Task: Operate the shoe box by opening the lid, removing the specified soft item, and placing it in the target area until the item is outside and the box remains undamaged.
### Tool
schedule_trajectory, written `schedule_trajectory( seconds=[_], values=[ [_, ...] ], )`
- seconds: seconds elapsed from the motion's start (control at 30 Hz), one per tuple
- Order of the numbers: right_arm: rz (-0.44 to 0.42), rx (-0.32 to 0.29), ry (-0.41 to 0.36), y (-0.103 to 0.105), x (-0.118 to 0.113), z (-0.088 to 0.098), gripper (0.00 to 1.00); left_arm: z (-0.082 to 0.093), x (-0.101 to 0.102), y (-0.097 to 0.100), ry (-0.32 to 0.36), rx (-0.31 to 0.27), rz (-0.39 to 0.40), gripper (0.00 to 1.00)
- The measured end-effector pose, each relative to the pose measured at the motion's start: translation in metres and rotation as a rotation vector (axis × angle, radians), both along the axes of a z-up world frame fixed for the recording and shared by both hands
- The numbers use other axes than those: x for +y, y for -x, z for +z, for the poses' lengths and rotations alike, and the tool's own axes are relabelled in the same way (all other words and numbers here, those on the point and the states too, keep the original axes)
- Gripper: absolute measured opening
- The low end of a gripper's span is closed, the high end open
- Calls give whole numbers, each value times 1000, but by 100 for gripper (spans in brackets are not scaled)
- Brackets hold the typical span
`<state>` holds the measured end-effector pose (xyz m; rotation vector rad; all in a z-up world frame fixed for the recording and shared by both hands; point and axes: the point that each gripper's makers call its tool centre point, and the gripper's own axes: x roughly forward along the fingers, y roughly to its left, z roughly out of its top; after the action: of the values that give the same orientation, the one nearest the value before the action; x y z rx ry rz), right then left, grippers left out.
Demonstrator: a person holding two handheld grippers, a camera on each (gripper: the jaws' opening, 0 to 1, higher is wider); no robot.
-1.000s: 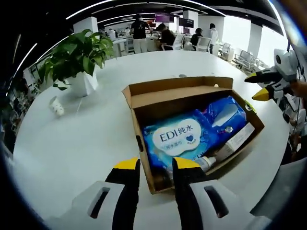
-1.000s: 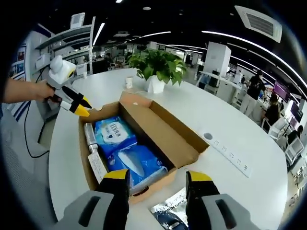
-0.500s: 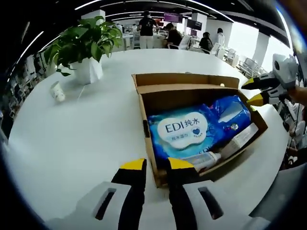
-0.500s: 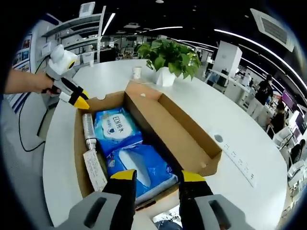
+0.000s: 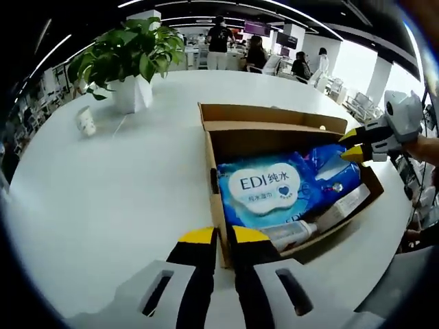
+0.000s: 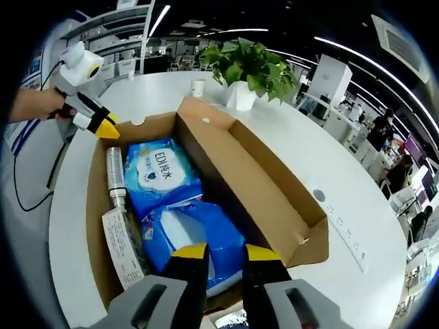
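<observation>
In the left gripper view, a potted plant [image 5: 130, 58] and a small cup [image 5: 86, 121] are being carried at the far left of the white surface [image 5: 103, 205]. Nearer the middle, the left gripper [image 5: 215, 236] is being held with its jaws nearly closed around the near wall of the open shoe box [image 5: 274, 127]; the wall's edge is being pinched between the yellow tips. Inside the box, a blue wipes pack [image 5: 267, 188] is lying flat, with a second blue soft pack [image 5: 329, 164] beside it and a tube [image 5: 291, 233] and a narrow carton [image 5: 343, 205] along the near side. At the right, the right gripper [image 5: 351, 144] is being held over the box's far end, jaws close together.

In the right gripper view, the left gripper [image 6: 106, 127] is being seen at the box's upper-left corner. The wipes pack [image 6: 161, 171] is lying mid-box, and the right gripper's [image 6: 224, 251] jaws are being closed almost shut just above the second blue soft pack [image 6: 192, 229]; whether it is being touched cannot be told.
</observation>
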<state>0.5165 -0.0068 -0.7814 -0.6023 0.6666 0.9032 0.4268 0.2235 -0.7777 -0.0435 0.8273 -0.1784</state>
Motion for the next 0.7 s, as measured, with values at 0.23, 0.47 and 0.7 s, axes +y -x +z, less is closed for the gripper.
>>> schedule_trajectory(
  seconds=[0.23,0.47,0.7],
  values=[
    [22,-9,43,2,2,-8,5,-1,1,0,5,-8,21,4],
    [6,-28,56,-1,-1,-2,0,-1,2,0,4,-5,32,4],
    [-4,-28,61,2,0,1,0,-1,3,0,10,-3,53,3]
  ],
)
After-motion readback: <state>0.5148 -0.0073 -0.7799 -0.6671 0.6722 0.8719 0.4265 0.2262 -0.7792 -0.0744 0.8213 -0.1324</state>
